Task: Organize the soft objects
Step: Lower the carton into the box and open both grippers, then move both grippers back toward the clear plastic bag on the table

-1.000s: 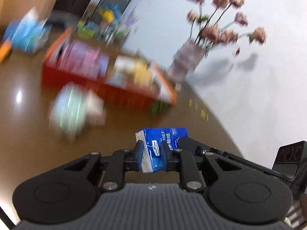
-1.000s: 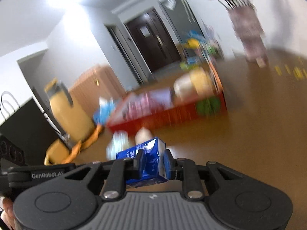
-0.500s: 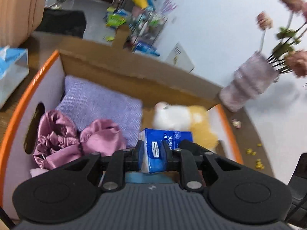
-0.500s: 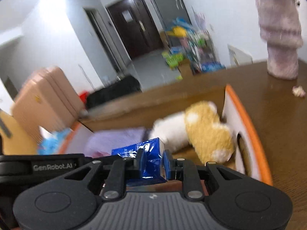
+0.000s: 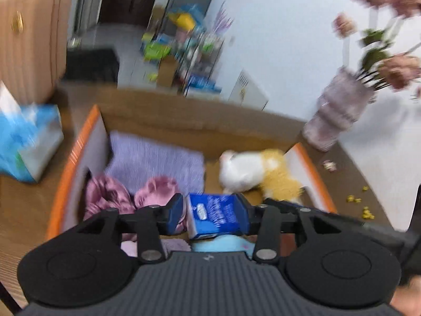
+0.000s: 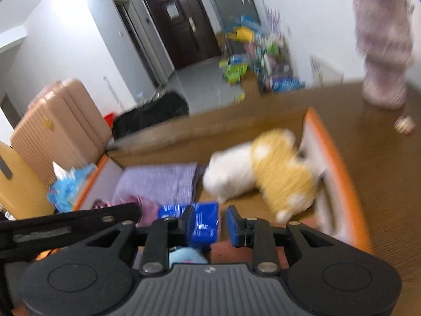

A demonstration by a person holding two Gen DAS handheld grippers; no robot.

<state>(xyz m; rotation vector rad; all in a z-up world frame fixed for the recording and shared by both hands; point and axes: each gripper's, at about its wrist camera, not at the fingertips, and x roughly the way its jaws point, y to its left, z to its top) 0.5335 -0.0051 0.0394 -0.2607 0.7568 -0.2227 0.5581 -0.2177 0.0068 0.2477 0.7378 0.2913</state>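
Left wrist view puts a blue tissue pack (image 5: pixel 215 214) between my left fingers (image 5: pixel 175 212), above the orange-rimmed cardboard box (image 5: pixel 67 166). My left gripper (image 5: pixel 210 210) is opening: a gap shows between the left pad and the pack, while the pack's other side lies against the right pad. In the right wrist view a second blue tissue pack (image 6: pixel 202 222) lies against the left pad of my right gripper (image 6: pixel 210 222), whose fingers (image 6: pixel 234 226) are also opening, with clear space between the pack and the right pad. Behind that pack, another blue pack (image 6: pixel 171 210) shows in the same view; whether it is the one at my left gripper I cannot tell.

Directly below both packs, in the near part of the box, sits something light blue (image 5: pixel 223 245) and soft, next to a pale pink piece (image 5: pixel 173 246). Further in on the left lie crumpled pink satin pieces (image 5: pixel 110 194) on a folded lilac towel (image 5: pixel 158 158) that reaches the far wall. On the right side of the box a white and yellow plush toy (image 6: pixel 263 173) leans against the right wall.

Outside the box on the brown worktop (image 5: pixel 23 205), a blue tissue box (image 5: pixel 29 139) stands just beside the left wall, and a pinkish vase (image 5: pixel 339 113) with dried flowers stands near the far right corner.
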